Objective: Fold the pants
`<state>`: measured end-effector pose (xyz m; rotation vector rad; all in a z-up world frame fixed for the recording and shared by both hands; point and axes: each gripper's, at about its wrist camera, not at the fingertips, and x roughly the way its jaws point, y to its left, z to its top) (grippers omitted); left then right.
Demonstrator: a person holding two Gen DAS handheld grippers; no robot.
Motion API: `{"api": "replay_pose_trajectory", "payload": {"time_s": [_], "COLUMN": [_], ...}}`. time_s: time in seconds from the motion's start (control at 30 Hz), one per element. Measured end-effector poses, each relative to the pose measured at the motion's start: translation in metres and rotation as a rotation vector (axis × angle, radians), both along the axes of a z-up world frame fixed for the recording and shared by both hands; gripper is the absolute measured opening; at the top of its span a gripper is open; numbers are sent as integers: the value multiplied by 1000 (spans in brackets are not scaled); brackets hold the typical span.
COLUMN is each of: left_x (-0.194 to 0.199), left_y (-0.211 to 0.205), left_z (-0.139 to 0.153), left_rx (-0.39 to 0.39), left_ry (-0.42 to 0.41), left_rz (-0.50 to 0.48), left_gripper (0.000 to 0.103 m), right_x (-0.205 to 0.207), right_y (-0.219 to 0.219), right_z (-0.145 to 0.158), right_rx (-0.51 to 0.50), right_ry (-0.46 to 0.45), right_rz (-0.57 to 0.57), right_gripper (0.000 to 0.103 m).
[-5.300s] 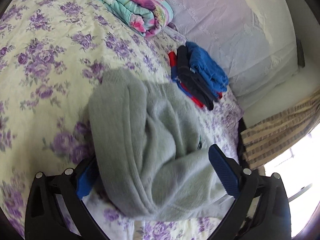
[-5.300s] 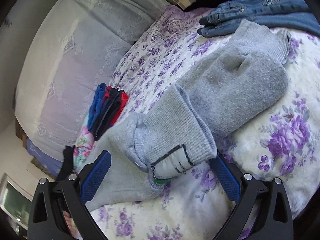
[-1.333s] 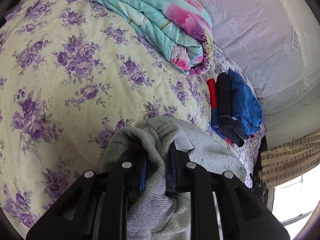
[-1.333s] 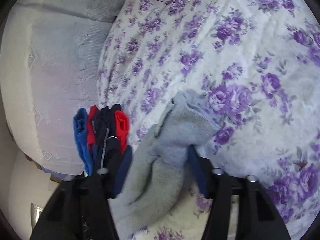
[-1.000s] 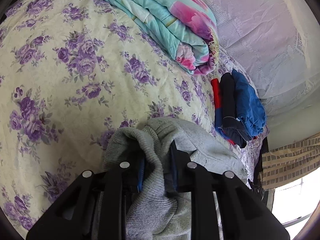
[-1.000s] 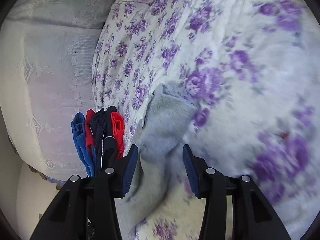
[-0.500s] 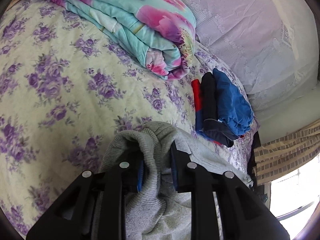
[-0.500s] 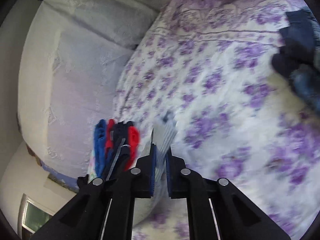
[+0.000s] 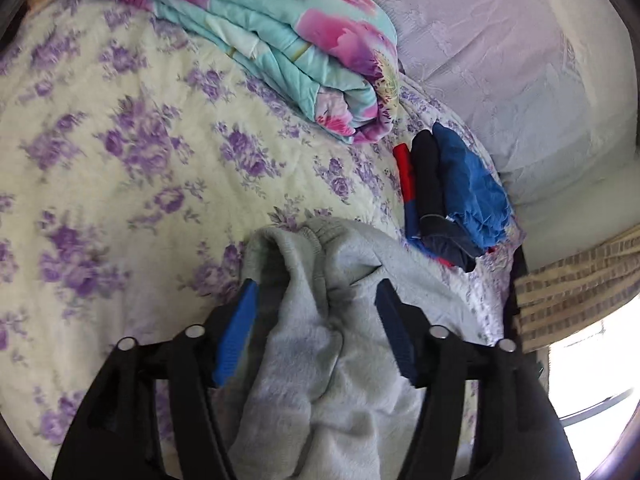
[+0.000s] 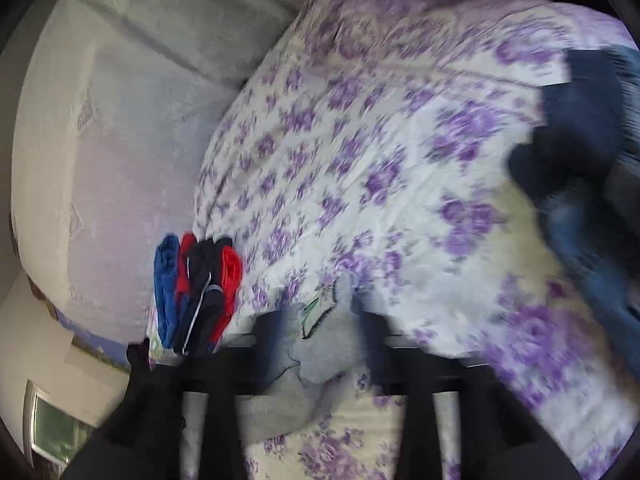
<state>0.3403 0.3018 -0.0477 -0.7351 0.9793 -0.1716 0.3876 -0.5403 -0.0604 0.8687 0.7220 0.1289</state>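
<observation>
- Both of my grippers part from the grey pants (image 9: 320,344) at once: half a second ago each was clamped on a fold of the knit, and now the blue pads stand wide on either side of it.
- Largest in view, the bedspread (image 9: 132,160) with its purple flowers carries the whole scene; the pants lie bunched on it right in front of me, near the side of the bed where the pillow (image 9: 520,60) rests.
- The folded floral quilt (image 9: 312,52) sits beyond the pants, well apart from them, just as it did a second ago.
- A pair of jeans (image 10: 580,152) shows blurred at the far right of the right wrist view, away from the grey bundle.
- The stack of folded clothes (image 9: 448,196), blue, black and red, lies near the pants, between them and the pillow; I judge the grey bundle has been carried over to join it.
- My left gripper (image 9: 316,320) is spread open around the ribbed waistband, the cloth slack between the pads and no longer pinched.
- My right gripper (image 10: 316,344) is blurred with motion, yet its fingers show apart with the grey cloth and its sewn label (image 10: 316,312) loose between them.
- With both holds let go, the pants appear set down; the bundle looks lumpy rather than flat, so I judge it may need a last smoothing or squaring before the fold counts as done.
</observation>
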Motion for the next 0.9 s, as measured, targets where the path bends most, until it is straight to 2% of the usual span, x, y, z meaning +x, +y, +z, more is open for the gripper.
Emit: {"api": "replay_pose_trajectory", "payload": {"time_s": [0.07, 0.17, 0.23, 0.3, 0.33, 0.4, 0.47, 0.5, 0.57, 0.67, 0.77, 0.83, 0.87, 0.9], "left_x": [1, 10, 22, 37, 46, 58, 63, 63, 61, 60, 66, 73, 77, 79], "left_y": [3, 6, 0, -9, -12, -18, -20, -20, -23, -30, -34, -32, -27, -24], "left_z": [-2, -13, -18, -25, -29, -34, -35, -33, -25, -1, 8, -6, -20, -32], "left_rx": [32, 10, 17, 31, 36, 58, 64, 64, 58, 79, 97, 85, 71, 31], "left_ry": [22, 46, 51, 77, 96, 118, 119, 110, 77, -6, -41, 8, 59, 97], "left_rz": [15, 27, 13, -8, -15, -19, -13, -10, -24, -55, -69, -63, -47, -33], "left_gripper": [61, 61, 61, 61, 61, 61, 59, 56, 40, 36, 36, 40, 50, 52], "right_x": [20, 54, 60, 59, 57, 52, 45, 45, 46, 49, 58, 67, 71, 72], "right_y": [7, 17, 27, 36, 36, 36, 41, 43, 43, 40, 33, 30, 29, 29], "right_z": [-1, -15, -28, -35, -38, -37, -25, -18, -1, 23, 29, 12, -5, -19], "right_rx": [-56, -35, -35, -84, -84, -95, -144, -157, -177, -202, -232, -271, -283, -279], "right_ry": [15, 74, 115, 135, 135, 112, 64, 43, -1, -52, -58, 9, 64, 98], "right_rz": [11, 112, 164, 199, 205, 212, 215, 217, 198, 178, 144, 142, 141, 143], "right_gripper": [67, 65, 62, 38, 35, 19, 10, 9, 8, 7, 7, 8, 9, 13]}}
